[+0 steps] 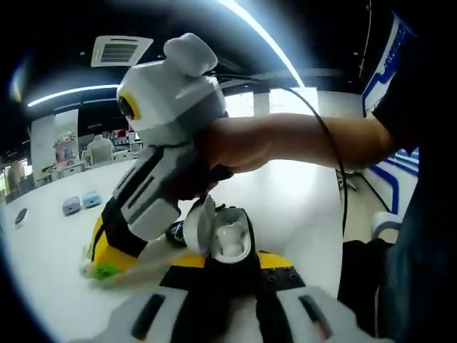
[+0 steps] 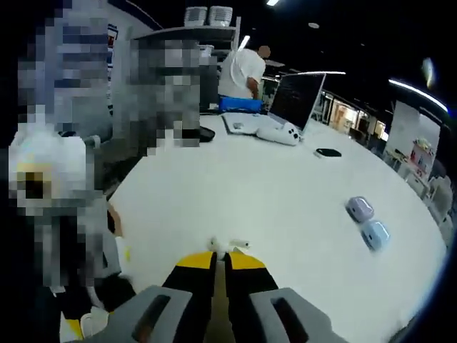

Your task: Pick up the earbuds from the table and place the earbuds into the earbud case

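Note:
The white earbud case (image 1: 230, 243) stands with its lid open, and my left gripper (image 1: 232, 261) is shut on it low in the left gripper view. One white cavity inside the case shows. A hand holds my right gripper (image 1: 100, 268), which reaches down to the white table (image 1: 50, 250) left of the case. In the right gripper view the yellow-tipped jaws of my right gripper (image 2: 221, 259) stand almost together. A small white earbud (image 2: 214, 245) sits pinched at their tips, low over the table (image 2: 271, 193).
A purple case (image 2: 360, 209) and a light blue case (image 2: 376, 234) lie to the right; both also lie far left, purple case (image 1: 71, 206) and blue case (image 1: 91, 199). At the far edge are a laptop (image 2: 296, 96), a white controller (image 2: 282, 132), a black phone (image 2: 328, 152) and a person (image 2: 241, 71).

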Demonstrator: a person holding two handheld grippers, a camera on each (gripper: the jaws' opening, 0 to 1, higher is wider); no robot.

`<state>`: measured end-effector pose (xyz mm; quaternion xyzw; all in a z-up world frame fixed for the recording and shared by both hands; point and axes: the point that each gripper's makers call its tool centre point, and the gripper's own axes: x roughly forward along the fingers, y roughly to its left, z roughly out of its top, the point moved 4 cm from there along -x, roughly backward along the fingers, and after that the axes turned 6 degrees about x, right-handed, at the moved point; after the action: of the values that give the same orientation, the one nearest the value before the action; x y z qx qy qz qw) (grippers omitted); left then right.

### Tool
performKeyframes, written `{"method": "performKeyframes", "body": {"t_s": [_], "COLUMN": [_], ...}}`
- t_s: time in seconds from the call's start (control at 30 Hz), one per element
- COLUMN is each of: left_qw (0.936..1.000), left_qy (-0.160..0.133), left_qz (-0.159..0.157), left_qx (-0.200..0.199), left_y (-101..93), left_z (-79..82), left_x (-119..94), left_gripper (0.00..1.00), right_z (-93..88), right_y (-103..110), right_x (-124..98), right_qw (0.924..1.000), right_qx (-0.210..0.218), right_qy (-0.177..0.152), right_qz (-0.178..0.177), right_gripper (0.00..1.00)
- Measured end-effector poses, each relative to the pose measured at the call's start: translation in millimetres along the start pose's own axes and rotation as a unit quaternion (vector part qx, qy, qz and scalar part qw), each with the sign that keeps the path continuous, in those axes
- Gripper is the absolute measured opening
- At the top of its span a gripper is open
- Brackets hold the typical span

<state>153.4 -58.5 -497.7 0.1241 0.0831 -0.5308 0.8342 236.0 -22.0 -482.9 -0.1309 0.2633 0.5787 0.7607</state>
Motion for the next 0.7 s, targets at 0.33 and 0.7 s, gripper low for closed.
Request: {"method": "performKeyframes", "body": {"t_s": [0.33, 0.7], "left_qw": [1.0, 1.0], "left_qy": [0.0, 0.001], "left_qz": [-0.001, -0.002], "left_qx": [-0.002, -0.004], "left_y": [0.5, 0.7], "left_z": [0.1, 0.6], "left_x": [-0.2, -0.4], "left_gripper": [0.24, 0.24], "right_z": [-5.9, -53.2], "right_y": [-3.2, 16.9], "right_x": [-55.5, -137.0], "right_qw": [0.9956, 0.9905], "right_qx": [0.086, 0.132], "right_qy": [-0.035, -0.03], "right_qz": [0.01, -0.024], "right_gripper": [0.05, 0.05]}}
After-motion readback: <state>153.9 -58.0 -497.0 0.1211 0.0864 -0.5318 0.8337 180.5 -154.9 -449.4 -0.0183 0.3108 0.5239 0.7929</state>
